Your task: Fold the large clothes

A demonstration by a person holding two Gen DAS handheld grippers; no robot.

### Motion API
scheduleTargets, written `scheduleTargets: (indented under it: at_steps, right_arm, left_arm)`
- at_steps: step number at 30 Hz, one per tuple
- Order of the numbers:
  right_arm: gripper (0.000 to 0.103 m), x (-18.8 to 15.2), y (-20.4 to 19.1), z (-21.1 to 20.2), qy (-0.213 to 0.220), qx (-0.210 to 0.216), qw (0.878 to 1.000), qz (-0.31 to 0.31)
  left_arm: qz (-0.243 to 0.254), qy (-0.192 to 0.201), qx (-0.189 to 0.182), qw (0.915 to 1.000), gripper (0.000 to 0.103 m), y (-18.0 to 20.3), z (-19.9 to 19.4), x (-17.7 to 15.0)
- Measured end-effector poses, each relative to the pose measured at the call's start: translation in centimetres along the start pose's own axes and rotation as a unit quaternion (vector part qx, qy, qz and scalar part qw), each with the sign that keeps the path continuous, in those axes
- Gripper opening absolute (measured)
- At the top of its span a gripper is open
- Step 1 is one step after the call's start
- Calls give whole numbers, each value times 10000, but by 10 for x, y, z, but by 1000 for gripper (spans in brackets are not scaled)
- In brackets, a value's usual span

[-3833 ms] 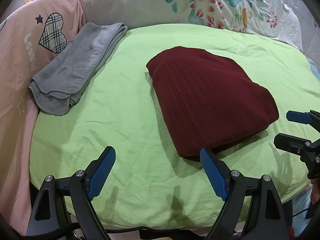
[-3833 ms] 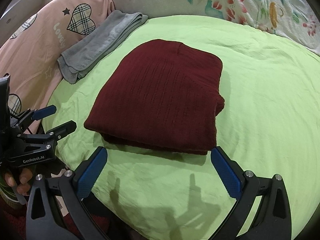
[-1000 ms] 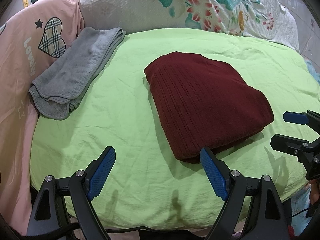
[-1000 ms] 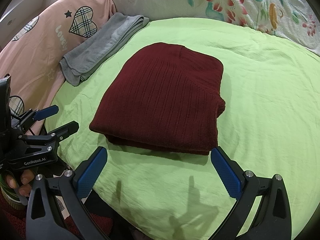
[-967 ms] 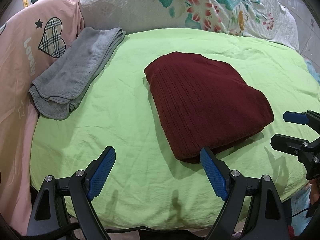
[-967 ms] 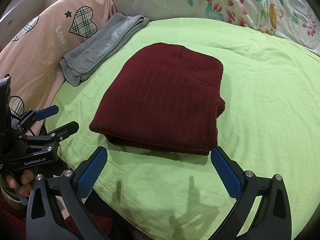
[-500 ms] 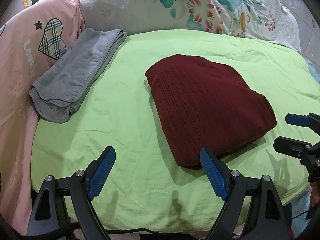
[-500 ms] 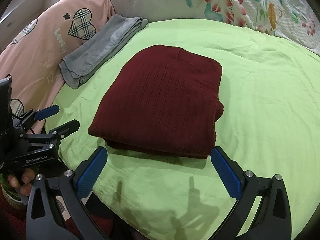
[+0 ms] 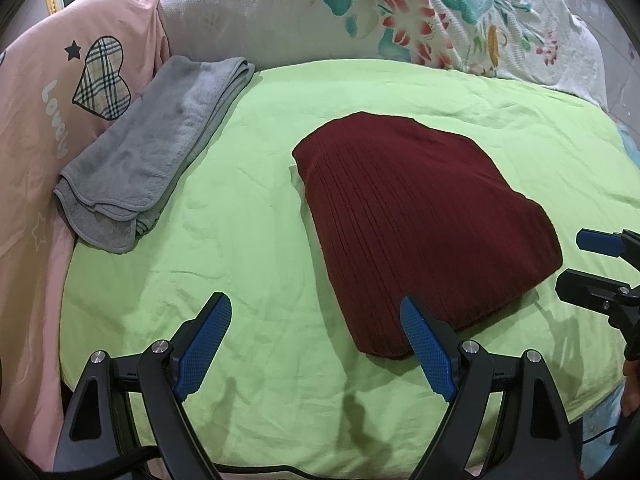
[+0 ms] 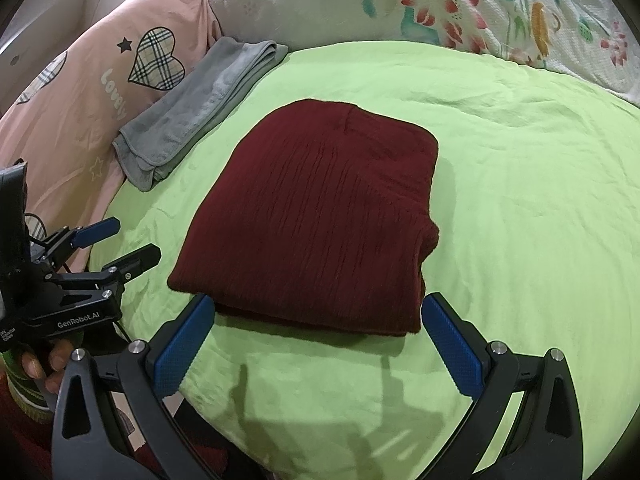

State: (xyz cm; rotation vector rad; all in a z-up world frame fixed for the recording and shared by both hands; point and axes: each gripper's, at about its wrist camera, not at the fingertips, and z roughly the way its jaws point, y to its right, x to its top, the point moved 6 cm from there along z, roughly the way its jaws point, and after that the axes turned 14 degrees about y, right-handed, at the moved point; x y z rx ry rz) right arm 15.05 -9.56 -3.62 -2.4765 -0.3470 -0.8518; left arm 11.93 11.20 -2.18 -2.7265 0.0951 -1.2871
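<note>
Both claws gape empty — left claw (image 9: 316, 332), right claw (image 10: 318, 330) — at the folded maroon sweater's (image 10: 320, 216) near edge.

Ribbed maroon knit (image 9: 420, 216), fleecy grey towel (image 9: 152, 148), creased matt green sheet (image 9: 248, 240)

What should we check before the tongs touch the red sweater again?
1. Left tongs open and holding nothing: ok.
2. Right tongs open and holding nothing: ok.
3. Red sweater folded into a flat stack: ok.
4. Sweater lies apart from the grey towel: ok.
5. Green sheet around the sweater free of clutter: ok.
6. Layers underneath lined up evenly: cannot tell.
</note>
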Motion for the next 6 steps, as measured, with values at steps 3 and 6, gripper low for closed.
scheduleTargets:
  at_steps: [3,6]
  right_arm:
    - [103,4,4,6,26,-37,10000,49]
    - [103,7,8,13,63,-57,9999,115]
  left_arm:
    - [-91,-35,13,10000,87,-4,7,3]
    - [-226,-53,37,9997,87,-9,13,7]
